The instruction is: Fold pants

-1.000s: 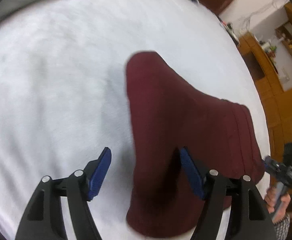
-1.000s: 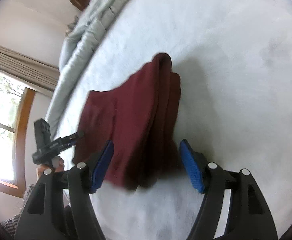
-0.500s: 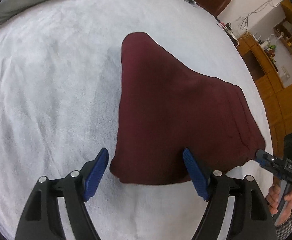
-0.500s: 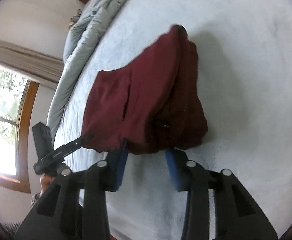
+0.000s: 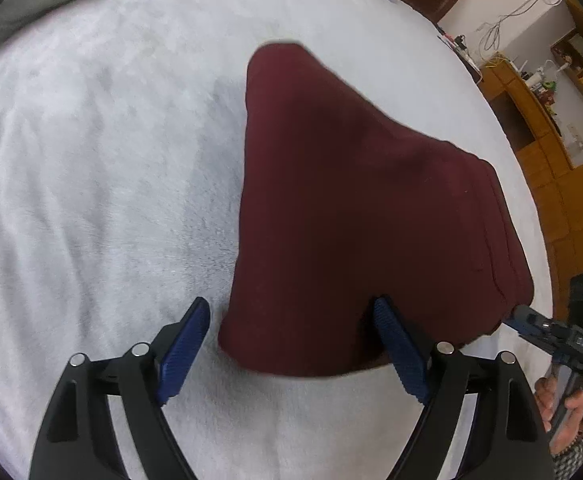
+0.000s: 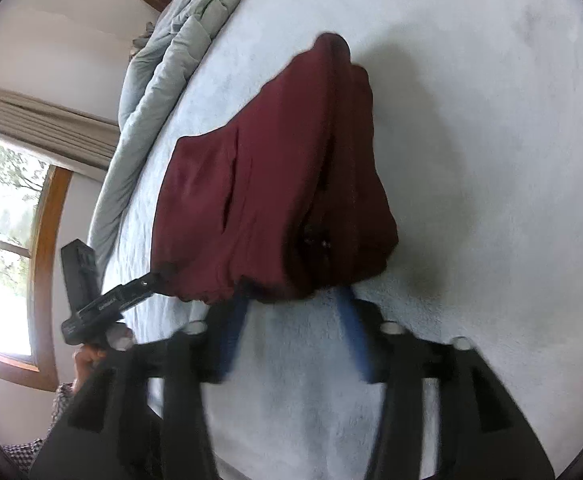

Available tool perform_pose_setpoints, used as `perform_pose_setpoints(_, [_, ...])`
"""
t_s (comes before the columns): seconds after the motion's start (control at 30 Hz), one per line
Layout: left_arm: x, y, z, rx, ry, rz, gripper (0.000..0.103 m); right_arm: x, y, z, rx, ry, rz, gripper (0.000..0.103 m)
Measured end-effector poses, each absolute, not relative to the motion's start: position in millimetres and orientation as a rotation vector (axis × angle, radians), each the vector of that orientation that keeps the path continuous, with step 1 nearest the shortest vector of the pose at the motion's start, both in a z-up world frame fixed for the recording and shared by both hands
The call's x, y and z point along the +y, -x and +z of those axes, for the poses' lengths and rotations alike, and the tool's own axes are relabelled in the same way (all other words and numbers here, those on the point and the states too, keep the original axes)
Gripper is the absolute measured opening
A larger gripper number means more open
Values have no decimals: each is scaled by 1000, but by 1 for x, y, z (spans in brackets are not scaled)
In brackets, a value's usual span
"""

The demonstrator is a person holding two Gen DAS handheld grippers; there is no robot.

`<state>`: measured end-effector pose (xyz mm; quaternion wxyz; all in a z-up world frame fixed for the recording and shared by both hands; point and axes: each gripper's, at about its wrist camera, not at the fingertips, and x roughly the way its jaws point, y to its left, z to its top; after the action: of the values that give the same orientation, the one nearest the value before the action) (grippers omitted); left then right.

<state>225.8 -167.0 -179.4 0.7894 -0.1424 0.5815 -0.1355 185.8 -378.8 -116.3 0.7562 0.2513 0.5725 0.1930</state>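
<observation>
Folded maroon pants (image 5: 363, 208) lie just ahead of the spread left gripper (image 5: 291, 340).

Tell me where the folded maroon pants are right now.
The maroon pants lie folded on the white blanket, centre-right in the left wrist view, just ahead of the open left gripper, with the right gripper at their right corner.

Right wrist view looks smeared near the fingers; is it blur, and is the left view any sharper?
Right wrist view: motion blur smears the right gripper; the maroon pants stay fairly sharp. Left wrist view: left gripper crisp, only fisheye bending at the white blanket edges.
</observation>
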Motion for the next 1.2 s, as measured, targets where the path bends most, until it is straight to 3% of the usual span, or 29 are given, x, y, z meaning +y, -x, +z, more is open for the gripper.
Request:
perform_pose_setpoints(0.07, [-169,-217,-163,1233,250,-268,93,-375,-180,-101,1231,-481,397,75])
perform_pose_setpoints(0.2, [-176,-197,-134,1185,197,-240,99,-363,-165,-74,1202,-342,302,84])
perform_pose_setpoints(0.23, [-176,-192,-129,1177,187,-231,99,-359,-160,-67,1200,-299,267,93])
perform_pose_setpoints(0.53, [-171,-167,-96,1151,142,-194,99,-330,-134,-48,1196,-109,116,94])
perform_pose_setpoints(1.2, [-180,-127,-55,1086,126,-172,99,-315,-106,-19,1183,-136,49,98])
